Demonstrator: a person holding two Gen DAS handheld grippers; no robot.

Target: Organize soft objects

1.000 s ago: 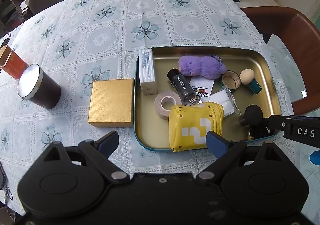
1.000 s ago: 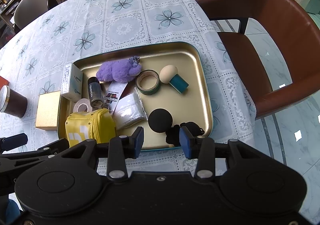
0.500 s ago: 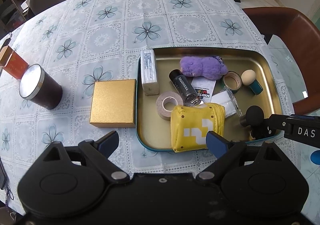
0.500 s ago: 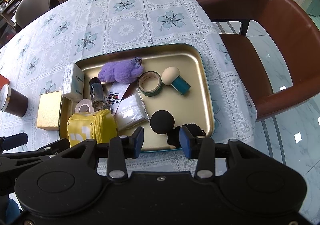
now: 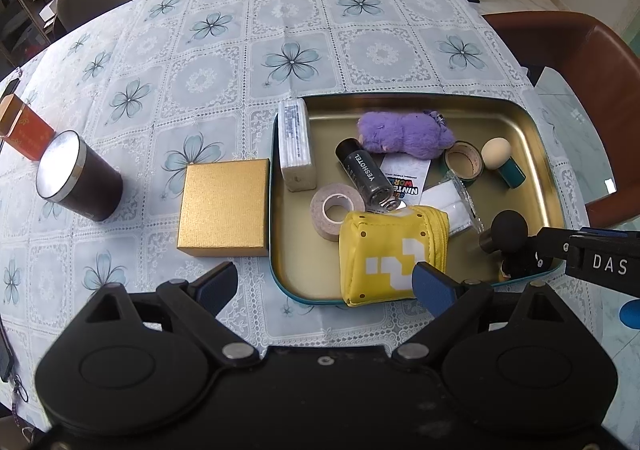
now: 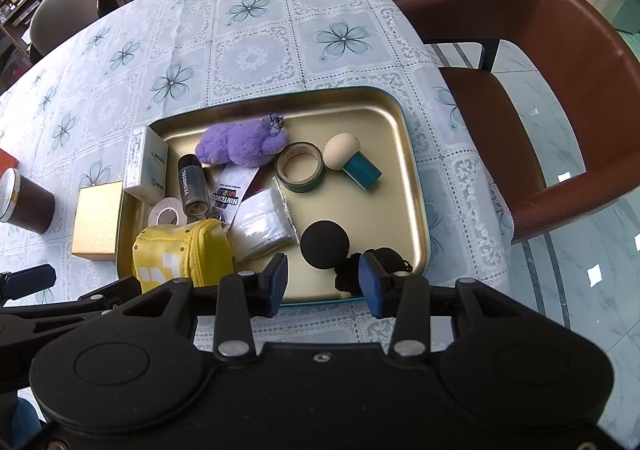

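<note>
A shallow gold metal tray with a teal rim (image 5: 538, 154) lies on the surface, which is covered by a white lace cloth printed with blue flowers (image 5: 224, 62). Inside the tray, a fluffy purple plush toy (image 5: 404, 130) rests near the far wall, and a yellow zipped fabric pouch with white block marks (image 5: 384, 254) sits at the near edge. Crowded between them are a dark cylindrical can (image 5: 362, 176), a beige tape roll (image 5: 334, 210), a printed card (image 5: 404, 176) and a white packet in clear wrap (image 5: 448, 202). A white rectangular box (image 5: 296, 144) leans at the tray's left wall. A green-edged tape roll (image 6: 300, 166), a beige sponge on a teal base (image 6: 352, 158) and a black foam ball (image 6: 325, 239) fill the tray's right half.

Left of the tray sit a gold square box (image 5: 224, 208) and a dark round canister with a silver lid (image 5: 76, 178).

The left gripper (image 5: 324, 282) hovers wide open and empty over the tray's near-left corner, one of its fingers overlapping the pouch in view. The right gripper (image 6: 322, 282) stands partly open, nothing clamped, with the black ball just beyond.
</note>
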